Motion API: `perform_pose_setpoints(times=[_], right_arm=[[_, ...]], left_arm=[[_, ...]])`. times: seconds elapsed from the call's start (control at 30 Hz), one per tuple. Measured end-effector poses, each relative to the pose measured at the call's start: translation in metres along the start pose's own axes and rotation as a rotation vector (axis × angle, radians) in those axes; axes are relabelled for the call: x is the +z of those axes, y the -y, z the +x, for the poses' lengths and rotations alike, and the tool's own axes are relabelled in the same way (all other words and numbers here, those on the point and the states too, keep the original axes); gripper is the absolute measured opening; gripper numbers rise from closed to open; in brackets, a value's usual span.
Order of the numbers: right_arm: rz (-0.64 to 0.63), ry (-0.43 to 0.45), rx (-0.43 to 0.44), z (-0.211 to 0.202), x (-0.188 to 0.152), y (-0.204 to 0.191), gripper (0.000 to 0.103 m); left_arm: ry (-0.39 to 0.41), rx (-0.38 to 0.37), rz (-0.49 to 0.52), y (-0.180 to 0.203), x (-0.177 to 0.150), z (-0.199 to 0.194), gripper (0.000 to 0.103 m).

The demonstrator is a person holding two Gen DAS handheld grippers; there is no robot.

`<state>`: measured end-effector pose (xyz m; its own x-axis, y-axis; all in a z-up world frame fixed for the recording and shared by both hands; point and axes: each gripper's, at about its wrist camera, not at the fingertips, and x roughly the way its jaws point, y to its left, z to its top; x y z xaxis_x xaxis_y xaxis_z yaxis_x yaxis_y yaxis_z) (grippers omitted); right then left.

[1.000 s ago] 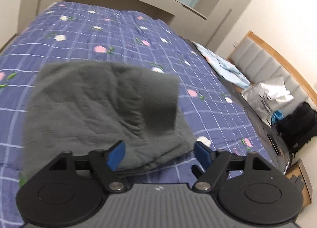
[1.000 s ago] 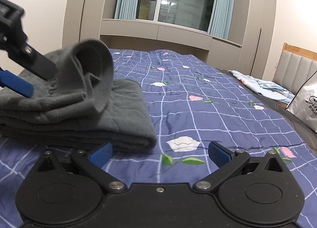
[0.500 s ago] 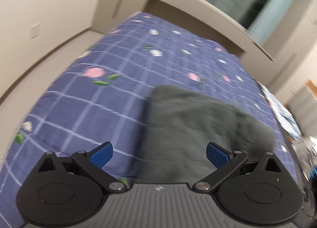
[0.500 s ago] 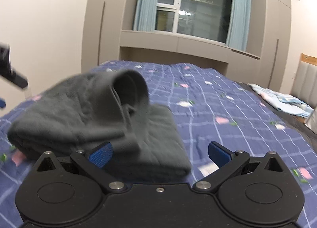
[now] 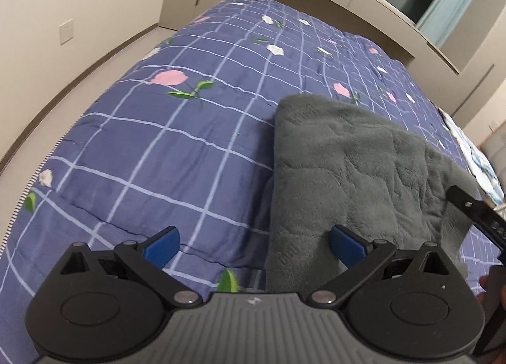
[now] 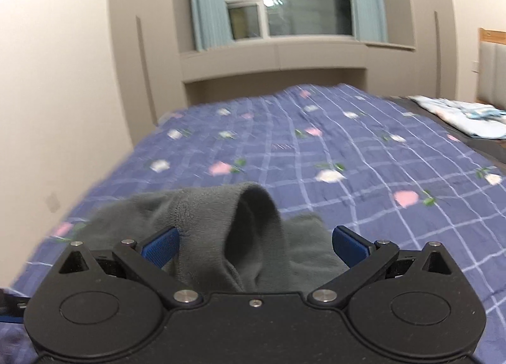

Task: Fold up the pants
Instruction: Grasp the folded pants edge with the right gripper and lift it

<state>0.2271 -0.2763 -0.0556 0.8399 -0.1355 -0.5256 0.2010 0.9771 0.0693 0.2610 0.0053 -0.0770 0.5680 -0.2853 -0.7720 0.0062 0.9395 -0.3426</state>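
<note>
The grey fleece pants [image 5: 348, 168] lie folded in a thick stack on the blue checked bedspread [image 5: 177, 130]. My left gripper [image 5: 254, 245] is open and hovers over the stack's near left edge; its right pad [image 5: 346, 245] is above the cloth, its left pad above bare bedspread. In the right wrist view the pants [image 6: 221, 225] show a loose flap standing up in a hump. My right gripper [image 6: 254, 245] is open with that hump between its pads, not pressed. The right gripper's black finger [image 5: 474, 209] shows at the left wrist view's right edge.
The bed's left edge [image 5: 28, 187] drops to floor beside a cream wall. A light blue cloth [image 6: 461, 114] lies at the bed's far right. Cabinets and a window with blue curtains [image 6: 284, 0] stand beyond the bed's far end.
The left gripper let the flap drop, opened wider and swung to the stack's left edge. The right gripper rose and moved left over the pants, the raised flap now between its pads.
</note>
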Motion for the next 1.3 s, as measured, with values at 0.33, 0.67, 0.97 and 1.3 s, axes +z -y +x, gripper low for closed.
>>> perform_pose_setpoints(times=[0.33,0.67,0.97,1.3], right_arm=[[0.034,-0.054,-0.022,0.01,-0.029,0.032,0.103],[0.067,-0.136,0.388,-0.011,-0.043,0.05,0.103],[0.144,-0.16,0.496,-0.001,-0.033,0.055,0.103],[0.181,-0.175,0.514,0.034,-0.014,0.068,0.103]], left_arm=[[-0.014,-0.016,0.046,0.014,-0.008,0.002,0.102],[0.002,-0.008,-0.077,-0.018,0.02,-0.002,0.103],[-0.025,-0.025,-0.054,-0.015,0.018,0.015,0.102],[-0.028,-0.028,-0.057,-0.014,0.015,0.018,0.102]])
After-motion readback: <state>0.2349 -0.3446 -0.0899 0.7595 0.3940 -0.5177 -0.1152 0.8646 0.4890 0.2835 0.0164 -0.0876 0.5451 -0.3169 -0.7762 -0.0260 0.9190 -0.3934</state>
